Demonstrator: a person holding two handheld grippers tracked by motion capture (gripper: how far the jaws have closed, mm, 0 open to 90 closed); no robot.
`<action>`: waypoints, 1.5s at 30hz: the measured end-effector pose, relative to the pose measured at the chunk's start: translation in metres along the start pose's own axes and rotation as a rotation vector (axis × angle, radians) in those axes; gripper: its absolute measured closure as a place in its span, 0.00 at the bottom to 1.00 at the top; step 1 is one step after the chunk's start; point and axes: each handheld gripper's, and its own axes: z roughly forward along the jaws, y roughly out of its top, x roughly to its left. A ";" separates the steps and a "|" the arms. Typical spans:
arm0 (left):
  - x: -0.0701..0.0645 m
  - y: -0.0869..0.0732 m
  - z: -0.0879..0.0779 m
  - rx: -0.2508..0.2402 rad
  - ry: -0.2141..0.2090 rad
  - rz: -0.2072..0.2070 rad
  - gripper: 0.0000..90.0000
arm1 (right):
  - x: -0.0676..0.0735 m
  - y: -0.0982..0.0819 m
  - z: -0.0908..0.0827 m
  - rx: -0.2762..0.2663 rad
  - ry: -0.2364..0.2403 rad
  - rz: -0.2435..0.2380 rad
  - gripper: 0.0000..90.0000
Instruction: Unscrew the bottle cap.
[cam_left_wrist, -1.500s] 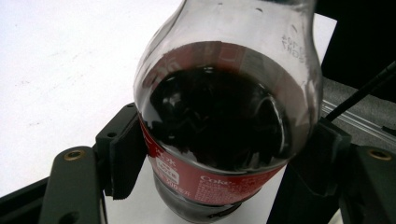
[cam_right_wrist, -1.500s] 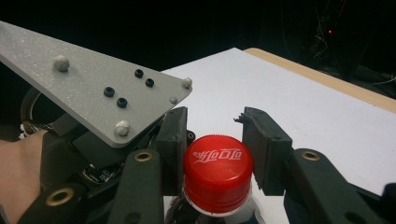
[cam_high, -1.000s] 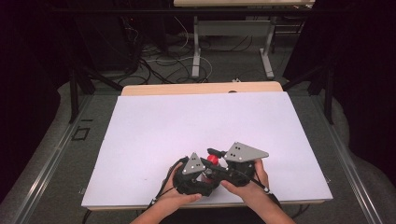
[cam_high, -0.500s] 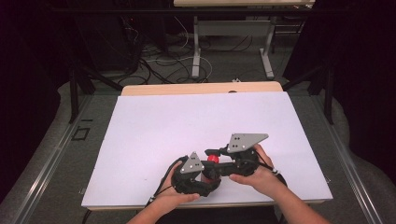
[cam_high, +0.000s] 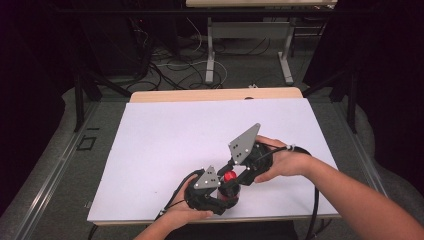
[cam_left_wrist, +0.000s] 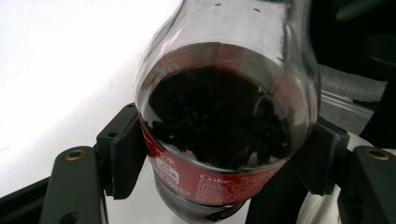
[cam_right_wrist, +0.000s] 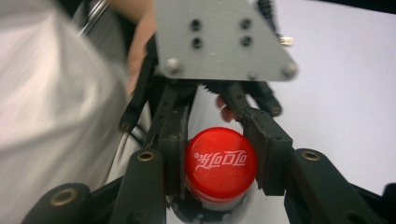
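1. While the left gripper (cam_high: 225, 192) sat near the table's front edge, its jaws were clenched on the bottle (cam_left_wrist: 224, 126), the pads pressing the body at the red label from both sides.
2. The right gripper (cam_high: 235, 175) was clamped on the red cap (cam_right_wrist: 220, 163), one pad against each side of it, with its grey plate (cam_high: 245, 142) tilted up above.
3. In the high view the cap (cam_high: 229, 177) showed between the two grippers, so the bottle lay low over the white table (cam_high: 165, 135), in its front half and a little right of centre; the left hand (cam_high: 182, 212) was close to the front edge.
4. The right hand (cam_high: 280, 162) came in from the right, well inside the table's right edge, its cable (cam_high: 315, 200) trailing off over the front edge.
5. The far half of the table and its left side lay bare, giving open room ahead and to the left; beyond the far edge were a floor with cables (cam_high: 175, 65) and a desk frame (cam_high: 247, 45).
6. The bottle held dark liquid up to the shoulder, with clear plastic above it; the cap sat on the neck.
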 end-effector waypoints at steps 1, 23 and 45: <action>-0.001 0.000 0.000 -0.004 -0.001 0.004 0.32 | -0.001 0.003 0.000 0.025 0.030 -0.035 0.68; 0.008 -0.001 -0.006 -0.033 0.035 -0.046 0.32 | -0.003 0.027 -0.014 0.093 0.053 -0.232 0.46; 0.012 -0.004 -0.006 -0.034 0.185 -0.111 0.32 | 0.059 -0.001 0.022 -0.372 -0.797 0.640 0.55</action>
